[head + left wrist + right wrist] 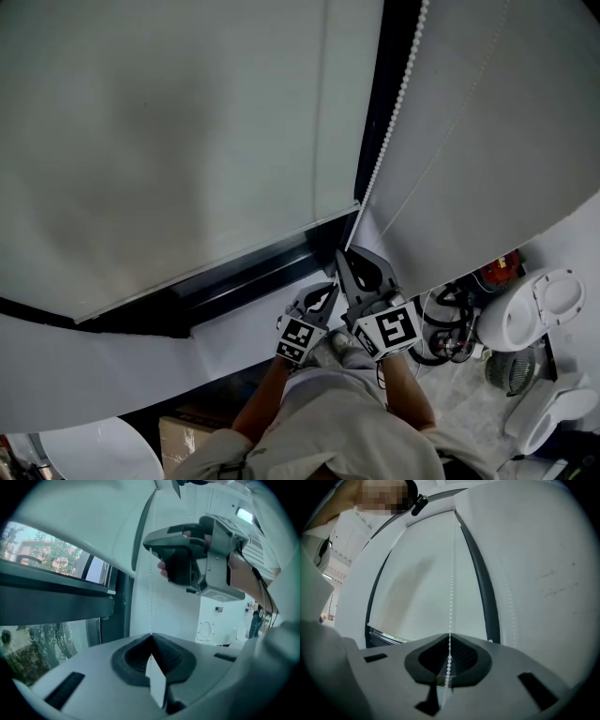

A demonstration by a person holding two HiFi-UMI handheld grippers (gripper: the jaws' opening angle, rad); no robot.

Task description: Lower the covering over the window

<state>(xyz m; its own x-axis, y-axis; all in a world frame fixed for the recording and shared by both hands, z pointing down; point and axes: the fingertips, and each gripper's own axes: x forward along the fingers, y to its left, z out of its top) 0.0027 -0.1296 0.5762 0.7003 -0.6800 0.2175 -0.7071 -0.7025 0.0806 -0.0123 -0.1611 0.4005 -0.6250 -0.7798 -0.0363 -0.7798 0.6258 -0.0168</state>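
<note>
Item 1, roller blind (169, 141): the covering. It fills the head view from 9 to 12 o'clock. Its bottom rail (216, 261) hangs low, with only a strip of window (47, 555) showing beneath it. I judge the lowering mostly done, with a short run left.

Item 2, bead chain (389, 112): the blind's control. It hangs at the blind's right edge. In the head view its long axis runs from 1 o'clock down to 7 o'clock, ending at my two grippers. I cannot tell whether this is the strand that lowers the blind.

Item 3, right gripper (345, 261): the higher grip. Its fingers are closed together, with the beads pinched between the pads (447, 667). From there the chain rises straight to 12 o'clock.

Item 4, left gripper (323, 298): the lower grip, just beside the right and at its 7 o'clock. Its fingers are fully closed, and the chain (151, 597) comes down into their tip, so I take it as clamped there. From this camera the right gripper (149, 545) sits on the chain at 12 o'clock.

Item 5, relation for the next move: both grips are on one line, along the chain's axis. The right gripper is the one placed for a downward pull toward 6 o'clock, and the left would need to let go first.

Item 6, window frame (244, 277): a dark band under the rail.
</note>
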